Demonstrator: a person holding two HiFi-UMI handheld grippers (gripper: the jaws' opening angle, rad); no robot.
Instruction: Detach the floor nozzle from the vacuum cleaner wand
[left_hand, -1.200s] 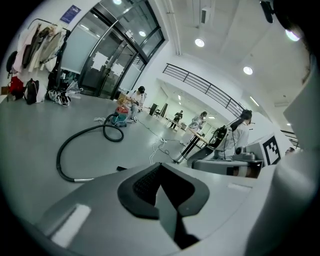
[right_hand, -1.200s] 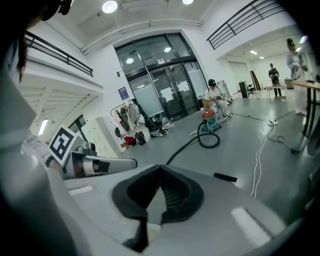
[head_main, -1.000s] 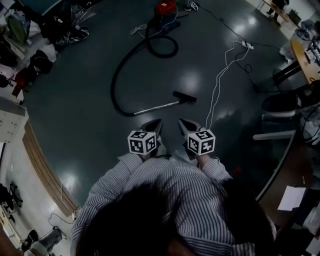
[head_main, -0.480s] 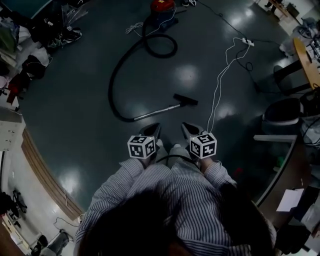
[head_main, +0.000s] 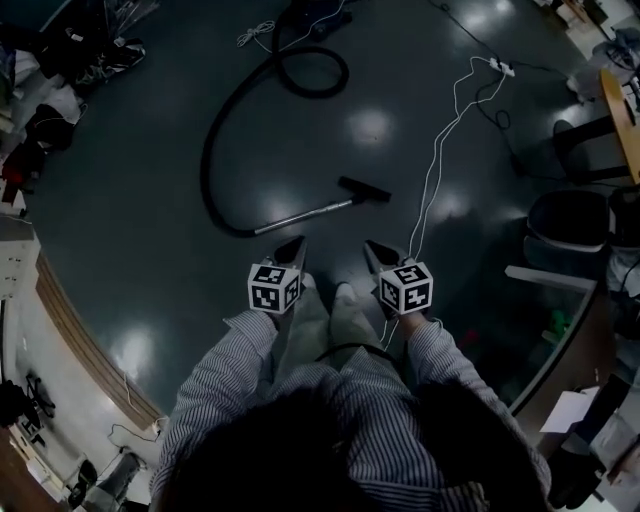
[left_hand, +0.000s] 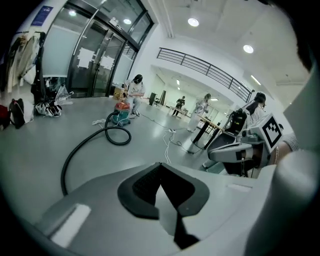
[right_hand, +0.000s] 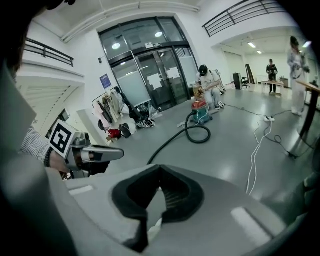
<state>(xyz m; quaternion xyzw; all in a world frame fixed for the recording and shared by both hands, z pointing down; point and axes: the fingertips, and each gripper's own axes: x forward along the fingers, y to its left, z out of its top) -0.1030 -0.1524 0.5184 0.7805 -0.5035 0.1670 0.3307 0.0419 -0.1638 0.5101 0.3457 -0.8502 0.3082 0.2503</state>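
Observation:
In the head view the black floor nozzle (head_main: 365, 189) lies on the dark floor, joined to the silver wand (head_main: 308, 212). The wand runs into the black hose (head_main: 212, 150), which curls up to the vacuum canister (left_hand: 121, 112). My left gripper (head_main: 296, 246) and right gripper (head_main: 373, 248) hang side by side just short of the wand and touch nothing. Both are shut and empty; their pads meet in the left gripper view (left_hand: 160, 165) and the right gripper view (right_hand: 159, 169). Each gripper's own body hides the nozzle in those views.
A white power cable (head_main: 440, 150) runs from a power strip (head_main: 497, 68) down to near my right gripper. A chair and desk (head_main: 565, 215) stand at the right. Bags and shoes (head_main: 60, 60) lie at the upper left. People stand and sit in the distance (right_hand: 207, 80).
The person has stepped toward the wand, and the legs now show between the grippers. The canister has slid off the top of the head view. Both grippers stay shut.

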